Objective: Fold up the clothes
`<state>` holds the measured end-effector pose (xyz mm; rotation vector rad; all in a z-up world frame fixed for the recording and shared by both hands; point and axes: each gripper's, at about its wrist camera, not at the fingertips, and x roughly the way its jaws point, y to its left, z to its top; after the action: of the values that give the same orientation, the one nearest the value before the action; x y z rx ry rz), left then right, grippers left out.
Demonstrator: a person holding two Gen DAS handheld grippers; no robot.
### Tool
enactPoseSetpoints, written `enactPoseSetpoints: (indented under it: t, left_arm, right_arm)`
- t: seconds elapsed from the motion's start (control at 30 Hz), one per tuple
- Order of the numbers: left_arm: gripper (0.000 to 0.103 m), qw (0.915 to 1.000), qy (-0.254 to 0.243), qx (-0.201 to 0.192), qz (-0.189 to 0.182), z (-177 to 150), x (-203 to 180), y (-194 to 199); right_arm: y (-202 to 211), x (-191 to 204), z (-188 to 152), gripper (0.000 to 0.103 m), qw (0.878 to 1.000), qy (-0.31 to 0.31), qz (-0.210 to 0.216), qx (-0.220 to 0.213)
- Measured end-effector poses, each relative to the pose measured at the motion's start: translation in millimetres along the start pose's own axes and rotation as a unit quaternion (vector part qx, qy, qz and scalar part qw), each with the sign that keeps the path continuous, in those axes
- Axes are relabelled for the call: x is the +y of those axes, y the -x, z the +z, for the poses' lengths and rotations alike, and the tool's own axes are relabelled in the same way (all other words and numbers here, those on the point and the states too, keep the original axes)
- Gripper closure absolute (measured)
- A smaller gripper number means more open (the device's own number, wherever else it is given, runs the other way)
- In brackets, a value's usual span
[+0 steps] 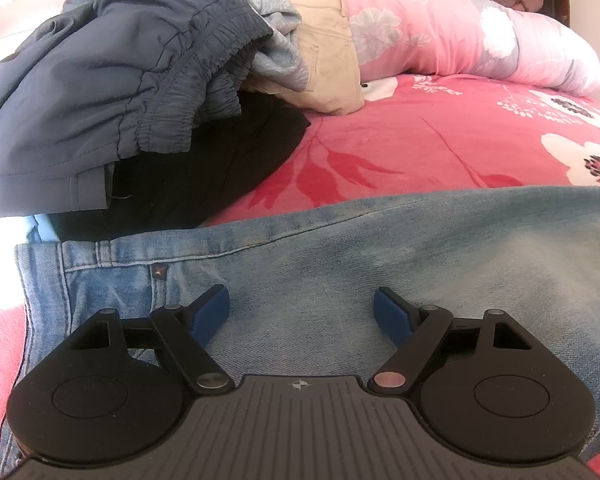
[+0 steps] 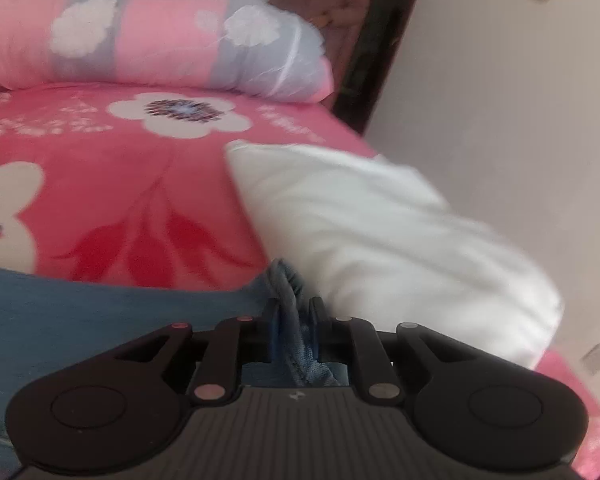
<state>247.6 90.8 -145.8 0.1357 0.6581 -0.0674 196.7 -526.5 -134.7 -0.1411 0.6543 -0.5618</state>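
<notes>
Two grippers over light-blue jeans [image 1: 340, 248] on bed [image 1: 420, 140]: left gripper [image 1: 302, 308] spread wide, empty; right gripper [image 2: 296, 316] pinching bunched denim.

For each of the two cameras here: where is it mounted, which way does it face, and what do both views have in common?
Left wrist: sits on the left tongs, looking down over the jeans toward a clothes pile; the tongs stand open above the denim.
Right wrist: sits on the right tongs, facing a white pillow and the wall; the tongs are shut on a bunched jeans edge.
Shared: the jeans, the pink floral bedspread and the rolled quilt.
</notes>
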Motion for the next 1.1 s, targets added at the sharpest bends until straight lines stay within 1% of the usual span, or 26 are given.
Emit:
enactPoseSetpoints:
  t: [0.07,0.13,0.2,0.23,0.27,0.3,0.33,0.37,0.4,0.43,0.5,0.53,0.57,0.6,0.63,0.7,0.73,0.77,0.8,0.87,0.9,0.93,0.97,1.0,1.07,1.1]
  left_arm:
    - [0.022,1.0,0.002,-0.001,-0.001,0,1,0]
    - [0.022,1.0,0.003,-0.001,-0.002,0,1,0]
    - [0.022,1.0,0.003,-0.001,-0.002,0,1,0]
    - [0.022,1.0,0.003,-0.001,-0.002,0,1,0]
    - [0.022,1.0,0.004,-0.002,-0.002,0,1,0]
    - [0.022,1.0,0.004,-0.002,-0.002,-1,1,0]
    - [0.022,1.0,0.004,-0.003,-0.002,-1,1,0]
    - [0.022,1.0,0.004,-0.004,-0.002,-1,1,0]
    - [0.022,1.0,0.004,-0.004,-0.002,-1,1,0]
    - [0.022,1.0,0.005,-0.004,-0.002,-1,1,0]
    - [0.022,1.0,0.005,-0.003,-0.002,-1,1,0]
    - [0.022,1.0,0.004,-0.003,-0.002,-1,1,0]
    - [0.022,1.0,0.003,-0.003,-0.001,-1,1,0]
    - [0.022,1.0,0.003,-0.003,-0.001,-1,1,0]
    - [0.022,1.0,0.002,-0.002,-0.001,-1,1,0]
    - [0.022,1.0,0.001,-0.002,0.0,0,0,0]
    - [0.022,1.0,0.001,-0.002,0.0,0,0,0]
    - [0.022,1.0,0.0,-0.003,0.001,0,0,0]
    - [0.022,1.0,0.0,-0.003,0.001,-1,0,0]
    - [0.022,1.0,-0.001,-0.004,0.002,-1,0,0]
    - [0.022,1.0,-0.001,-0.004,0.003,-1,0,0]
    - [0.022,1.0,-0.002,-0.003,0.003,-1,-1,0]
    - [0.021,1.0,-0.003,-0.003,0.004,0,-1,-1]
    - [0.021,1.0,-0.003,-0.002,0.004,0,-1,-1]
    - [0.021,1.0,-0.002,-0.002,0.003,0,-1,-1]
    - [0.021,1.0,-0.002,-0.001,0.003,0,0,-1]
  right_arm:
    - [9,-4,10,0.089,0.999,-0.018,-0.038,-0.017]
    - [21,-10,22,0.086,0.993,-0.035,-0.105,-0.05]
    - [40,-20,38,0.086,0.989,-0.074,-0.101,-0.077]
    - [50,-20,45,0.086,0.99,-0.089,-0.075,-0.084]
    - [64,-12,52,0.086,0.991,-0.098,-0.029,-0.091]
    - [76,1,56,0.086,0.991,-0.095,0.024,-0.095]
    - [86,22,59,0.086,0.989,-0.08,0.085,-0.092]
    - [97,43,61,0.086,0.983,-0.062,0.147,-0.088]
    - [105,74,60,0.086,0.974,-0.035,0.21,-0.076]
    - [112,105,59,0.086,0.96,-0.007,0.271,-0.061]
    - [123,173,45,0.086,0.929,0.049,0.363,-0.043]
    - [124,201,36,0.086,0.917,0.068,0.392,-0.038]
    - [122,228,22,0.086,0.906,0.092,0.413,-0.024]
    - [120,246,9,0.087,0.901,0.113,0.419,-0.005]
    - [116,255,-3,0.088,0.902,0.126,0.414,0.003]
    - [109,235,-6,0.088,0.899,0.101,0.427,-0.004]
    - [99,223,-2,0.088,0.904,0.079,0.421,0.005]
    - [83,199,0,0.088,0.913,0.05,0.404,0.015]
    - [67,176,2,0.088,0.924,0.032,0.381,0.024]
    - [30,123,0,0.089,0.95,-0.012,0.307,0.051]
    - [12,84,1,0.096,0.955,-0.055,0.284,0.07]
    - [-4,44,1,0.101,0.954,-0.115,0.264,0.088]
    - [-10,15,-1,0.101,0.958,-0.153,0.224,0.095]
    - [-15,-13,-3,0.098,0.96,-0.187,0.18,0.101]
    - [-2,-42,-8,0.097,0.96,-0.218,0.157,0.081]
    - [5,-56,-11,0.091,0.959,-0.232,0.147,0.07]
